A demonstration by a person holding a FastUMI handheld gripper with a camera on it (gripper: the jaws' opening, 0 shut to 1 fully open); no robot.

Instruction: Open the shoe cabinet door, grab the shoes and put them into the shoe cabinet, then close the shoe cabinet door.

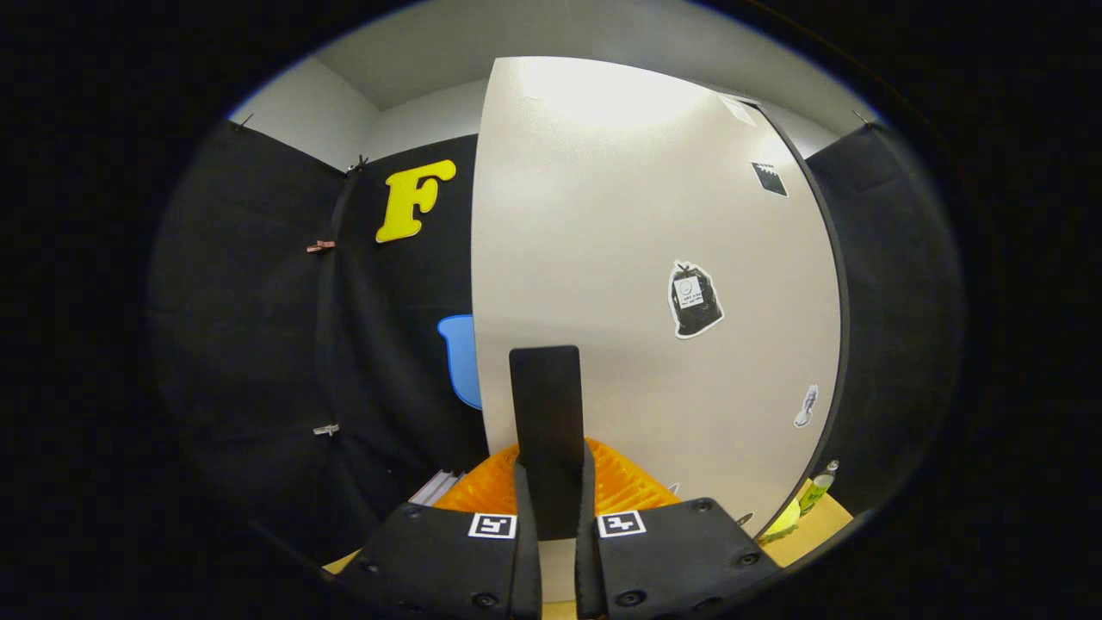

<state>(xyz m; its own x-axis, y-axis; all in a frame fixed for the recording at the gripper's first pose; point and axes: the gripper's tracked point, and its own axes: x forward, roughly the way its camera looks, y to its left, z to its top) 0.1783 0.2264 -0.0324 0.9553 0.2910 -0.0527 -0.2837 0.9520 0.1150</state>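
Note:
The shoe cabinet door [637, 258] is a tall pale panel with a few stickers, standing right in front of me. Its black upright handle [545, 405] sits near the door's left edge and runs down between my fingers. My gripper [551, 495] is shut on that handle, with the ribbed pads [624, 486] pressing on it from both sides. I cannot tell from here how far the door stands open. The door hides the inside of the cabinet.
Black cloth walls stand to the left of the door and beyond its right edge. Low on the right, a green bottle [818, 486] and a yellow object [782, 522] rest on a tan surface [818, 527]. A small flat stack [435, 487] lies left of my fingers.

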